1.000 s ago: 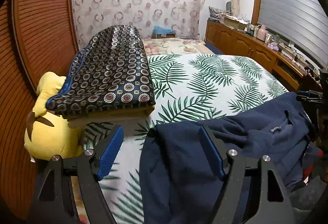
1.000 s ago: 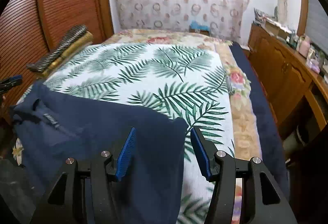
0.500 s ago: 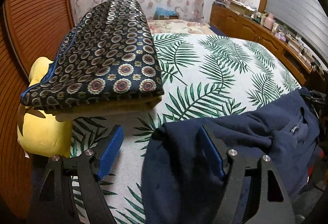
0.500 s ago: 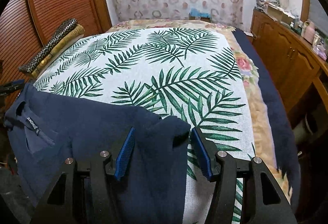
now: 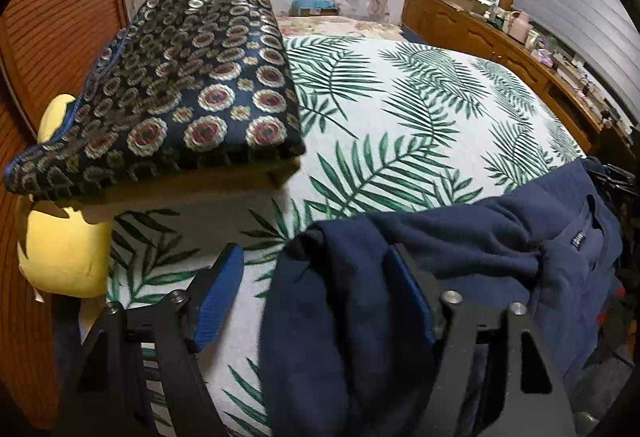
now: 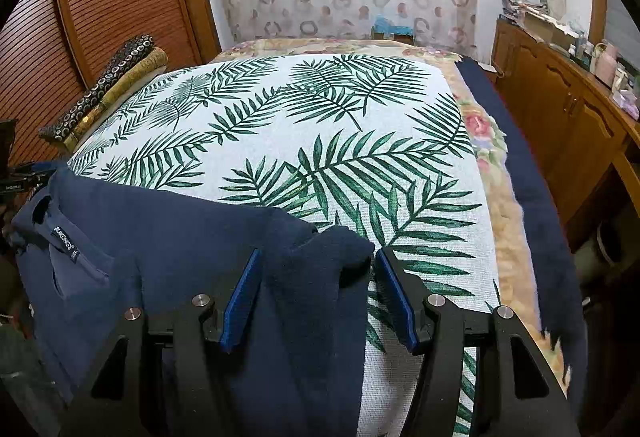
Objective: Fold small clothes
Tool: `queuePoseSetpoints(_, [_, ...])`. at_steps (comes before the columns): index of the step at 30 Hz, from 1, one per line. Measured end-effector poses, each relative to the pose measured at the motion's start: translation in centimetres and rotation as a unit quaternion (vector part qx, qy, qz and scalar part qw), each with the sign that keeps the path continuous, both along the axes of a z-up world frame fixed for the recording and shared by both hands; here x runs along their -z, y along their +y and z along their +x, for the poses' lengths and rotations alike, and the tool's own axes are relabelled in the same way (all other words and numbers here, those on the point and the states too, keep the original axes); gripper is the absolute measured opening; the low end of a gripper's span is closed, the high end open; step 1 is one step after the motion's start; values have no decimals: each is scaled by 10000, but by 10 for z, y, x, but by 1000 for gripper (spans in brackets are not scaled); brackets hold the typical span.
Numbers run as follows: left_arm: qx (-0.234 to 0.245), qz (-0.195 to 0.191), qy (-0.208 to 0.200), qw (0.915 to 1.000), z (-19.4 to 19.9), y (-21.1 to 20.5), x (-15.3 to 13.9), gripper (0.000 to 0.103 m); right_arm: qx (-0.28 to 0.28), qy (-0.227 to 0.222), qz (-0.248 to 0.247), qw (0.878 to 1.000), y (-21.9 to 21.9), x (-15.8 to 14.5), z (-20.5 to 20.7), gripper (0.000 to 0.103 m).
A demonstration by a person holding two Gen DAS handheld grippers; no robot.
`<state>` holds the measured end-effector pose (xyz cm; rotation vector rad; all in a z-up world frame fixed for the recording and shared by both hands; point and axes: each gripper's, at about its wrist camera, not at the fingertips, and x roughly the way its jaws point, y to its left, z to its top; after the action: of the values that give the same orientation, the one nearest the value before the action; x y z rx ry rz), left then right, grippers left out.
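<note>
**Both grippers sitting at the corners of the navy shirt on the bed**

Left wrist view: left gripper (image 5: 316, 293) is pointing down at the near left edge of the navy shirt (image 5: 460, 245). Jaws are closing. Shirt's folded corner is bunching between the fingers, lying against the right blue pad (image 5: 408, 297); the left pad is standing clear over the bedspread, so no pinch here, reading it as open. Shirt is lying crumpled across the near edge of the leaf-print bedspread (image 5: 420, 109), collar label showing at right. A folded patterned blanket (image 5: 192, 85) is sitting on a stack at the left side of the bed, with a yellow plush (image 5: 64, 245) just beside and below it, against the slatted wooden door (image 5: 60, 17).

Right wrist view: right gripper (image 6: 316, 293) is straddling the shirt's (image 6: 180, 237) near right corner. Fabric is filling most of the gap between the blue pads; cannot tell if both pads are pressing on it. Collar and label are sitting at far left. Wooden cabinet (image 6: 560, 109) is running along the right wall, its top cluttered with small items too blurred to name. No containers readable in either view beyond that.
</note>
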<state>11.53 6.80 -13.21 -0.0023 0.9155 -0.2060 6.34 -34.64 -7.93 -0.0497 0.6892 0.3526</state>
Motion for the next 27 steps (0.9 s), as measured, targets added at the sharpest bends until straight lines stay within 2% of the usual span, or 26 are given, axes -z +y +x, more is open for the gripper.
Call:
queuePoseSetpoints(1, [65,-2,-10,10000,-1,-1,0,55,-64,5,69,10000,0,0,1,58])
queuePoseSetpoints(2, [166,-77,-1,9998,-2,-1,-1,48,-119,14,151,9998,0,0,1,50])
queuePoseSetpoints(3, [207,-160,13,9997,-3,-1,-2,36,-179,35,213,9996,-1,0,0,41])
queuePoseSetpoints(4, [225,-209,29,9995,-4,-1,-2,25,-238,57,248,9994,-1,0,-1,36])
queuePoseSetpoints(5, [214,-167,19,9996,-6,-2,-3,17,-315,97,301,9990,-1,0,-2,24])
queuePoseSetpoints(6, [194,-160,-7,9997,-10,-3,-7,7,-412,131,344,9985,0,0,-4,19])
queuePoseSetpoints(10, [150,-90,-612,9980,-43,-7,-47,7,-462,-14,434,9980,-3,-14,-22,14])
queuePoseSetpoints(16, [174,-301,-1461,9887,-98,-8,-108,6,-537,-808,608,9934,-15,-63,-84,13])
queuePoseSetpoints(21, [73,-436,-2008,9786,-135,-2,-140,6,-400,-1427,585,9872,-22,-101,-141,13])
queuePoseSetpoints(27, [10,-577,-2437,9681,-152,4,-171,6,-329,-1901,372,9805,-28,-130,-189,13])
